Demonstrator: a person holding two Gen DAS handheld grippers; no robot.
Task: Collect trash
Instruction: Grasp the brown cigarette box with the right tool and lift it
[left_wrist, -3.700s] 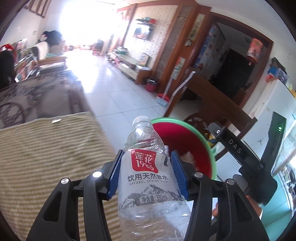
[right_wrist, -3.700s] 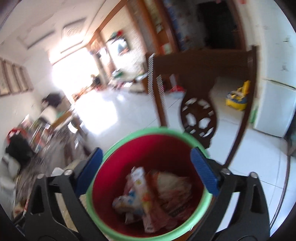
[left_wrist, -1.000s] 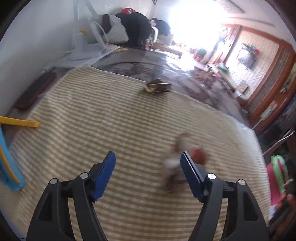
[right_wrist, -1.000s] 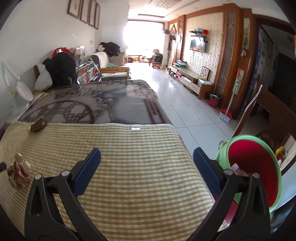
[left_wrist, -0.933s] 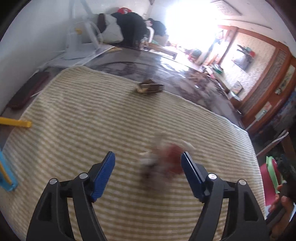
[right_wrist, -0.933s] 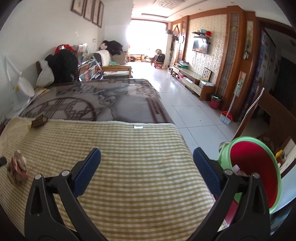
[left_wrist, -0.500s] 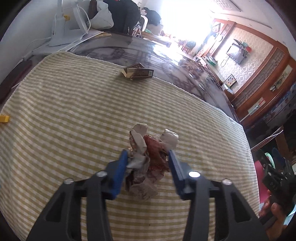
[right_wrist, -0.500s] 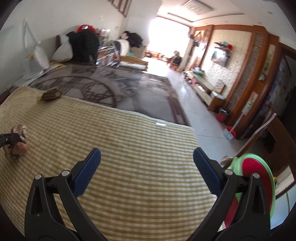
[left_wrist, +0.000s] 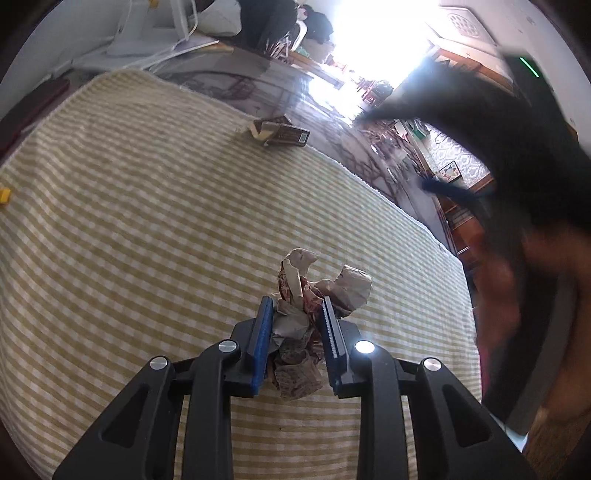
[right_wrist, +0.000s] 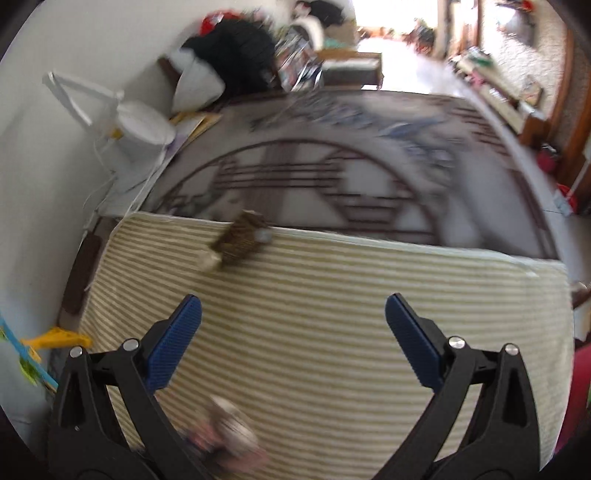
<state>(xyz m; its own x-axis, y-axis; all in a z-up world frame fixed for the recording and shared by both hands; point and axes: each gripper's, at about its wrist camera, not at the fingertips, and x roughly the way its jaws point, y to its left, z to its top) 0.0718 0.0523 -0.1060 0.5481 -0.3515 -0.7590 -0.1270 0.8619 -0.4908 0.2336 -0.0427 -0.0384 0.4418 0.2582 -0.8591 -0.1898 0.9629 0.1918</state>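
Note:
My left gripper (left_wrist: 297, 308) is shut on a crumpled brown-and-red paper wad (left_wrist: 314, 295), held just over the yellow checked tablecloth (left_wrist: 129, 221). A torn brown carton (left_wrist: 280, 133) lies at the cloth's far edge. My right gripper (right_wrist: 291, 314) is open and empty above the cloth, facing the same carton (right_wrist: 240, 236), which is blurred. The wad shows as a blur (right_wrist: 225, 439) at the bottom of the right wrist view. The right gripper's body (left_wrist: 498, 155) fills the upper right of the left wrist view.
A white desk lamp (right_wrist: 140, 125) and dark bags (right_wrist: 229, 59) stand by the wall at the back left. A patterned dark tabletop (right_wrist: 332, 158) lies beyond the cloth. Yellow and blue plastic pieces (right_wrist: 44, 343) sit off the cloth's left edge.
My left gripper has closed tighter on the paper wad. My right gripper has swung left across the table toward the carton; the red bin has left its view.

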